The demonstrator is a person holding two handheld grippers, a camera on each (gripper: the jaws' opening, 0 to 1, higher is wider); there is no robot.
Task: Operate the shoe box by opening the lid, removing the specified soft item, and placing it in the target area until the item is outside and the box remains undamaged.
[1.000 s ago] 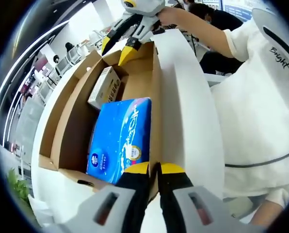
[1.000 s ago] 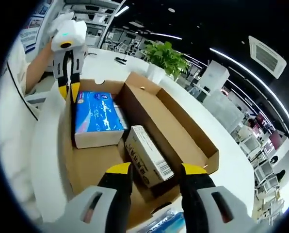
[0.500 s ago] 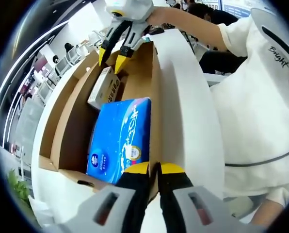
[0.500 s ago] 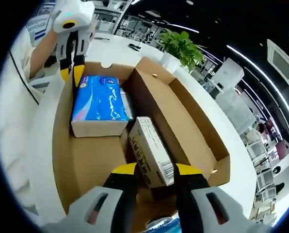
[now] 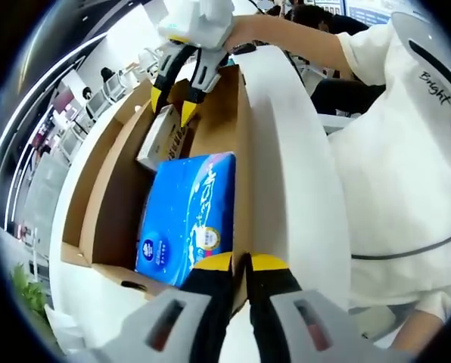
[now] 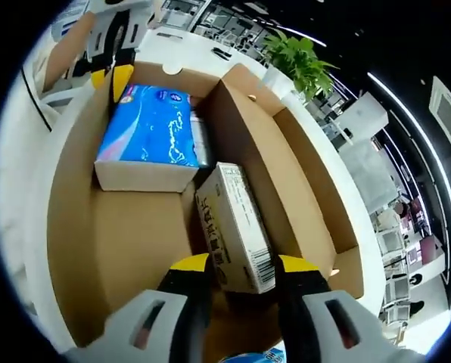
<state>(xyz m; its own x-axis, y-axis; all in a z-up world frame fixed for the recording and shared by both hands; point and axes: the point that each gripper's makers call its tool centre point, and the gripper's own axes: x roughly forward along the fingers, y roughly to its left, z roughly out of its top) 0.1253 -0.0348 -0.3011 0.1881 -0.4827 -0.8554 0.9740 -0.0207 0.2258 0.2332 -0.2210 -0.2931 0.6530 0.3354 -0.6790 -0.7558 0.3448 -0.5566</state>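
While the brown cardboard shoe box (image 5: 119, 189) lies open on the white worktop (image 5: 293, 189), its near wall is pinched between the clenched yellow-tipped fingers (image 5: 210, 262) of the left gripper (image 5: 239, 265). Inside the box, a blue plastic-wrapped tissue pack (image 5: 186, 215) is seen against that gripped end, with a small beige cardboard carton (image 5: 165, 136) lying beyond it. From the right gripper view, the right gripper (image 6: 239, 266) is lowered over the carton (image 6: 233, 227), its fingers (image 6: 189, 264) spread apart on either side of the carton's near end; whether they touch it cannot be told. The tissue pack (image 6: 153, 128) sits at the far end of the box (image 6: 74, 227), where the left gripper (image 6: 112, 76) is seen at the wall. A green potted plant (image 6: 301, 57) stands on the worktop (image 6: 324, 162) past the box.
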